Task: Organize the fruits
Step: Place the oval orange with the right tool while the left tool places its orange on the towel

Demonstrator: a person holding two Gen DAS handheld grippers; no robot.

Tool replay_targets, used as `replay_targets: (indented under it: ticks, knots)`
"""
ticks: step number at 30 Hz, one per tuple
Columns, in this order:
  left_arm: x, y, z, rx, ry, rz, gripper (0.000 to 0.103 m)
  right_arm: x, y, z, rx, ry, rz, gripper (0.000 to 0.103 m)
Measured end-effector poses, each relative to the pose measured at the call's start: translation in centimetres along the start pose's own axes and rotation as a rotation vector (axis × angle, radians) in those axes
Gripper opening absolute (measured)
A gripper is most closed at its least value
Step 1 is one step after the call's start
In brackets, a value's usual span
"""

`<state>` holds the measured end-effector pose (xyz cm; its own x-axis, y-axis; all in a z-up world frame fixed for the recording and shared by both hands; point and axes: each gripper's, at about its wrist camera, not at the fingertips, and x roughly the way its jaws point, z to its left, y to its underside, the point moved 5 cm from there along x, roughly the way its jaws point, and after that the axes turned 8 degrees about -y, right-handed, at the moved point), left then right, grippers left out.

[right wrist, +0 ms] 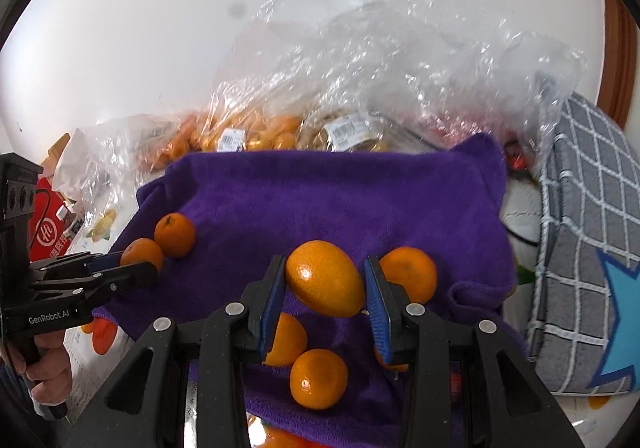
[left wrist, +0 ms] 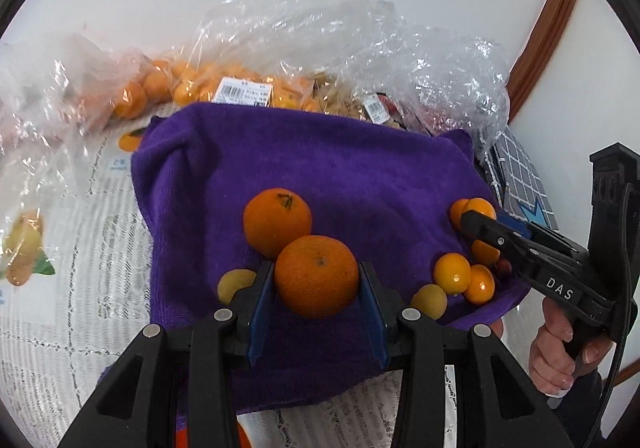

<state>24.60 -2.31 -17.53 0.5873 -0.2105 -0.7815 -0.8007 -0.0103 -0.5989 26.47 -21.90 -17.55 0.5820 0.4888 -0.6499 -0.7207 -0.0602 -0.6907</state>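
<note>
Oranges (left wrist: 316, 276) (right wrist: 325, 279) sit clamped between both tongs (left wrist: 316, 288) (right wrist: 325, 290), one each.

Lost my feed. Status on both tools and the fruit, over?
Left tool shut on orange. Right tool shut on kumquat. Both over purple towel. Loose fruit crowds each.
</note>
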Motion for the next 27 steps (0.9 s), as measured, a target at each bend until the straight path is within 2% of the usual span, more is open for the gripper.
replay_targets:
  ticks: [17, 22, 27]
  knots:
    - [0.2, 0.1, 0.0, 0.006, -0.035, 0.001, 0.039, 1.3, 1.4, -0.4, -0.010, 0.020, 0.056, 0.039]
    - [0.3, 0.3, -0.3, 0.028, -0.066, 0.013, 0.040, 1.0, 1.5, -0.4, -0.009, 0.027, 0.046, 0.039]
    - [-0.6, 0.0, -0.1, 0.012, -0.087, -0.012, 0.040, 0.2, 1.3, -0.2, -0.017, 0.037, 0.029, 0.039]
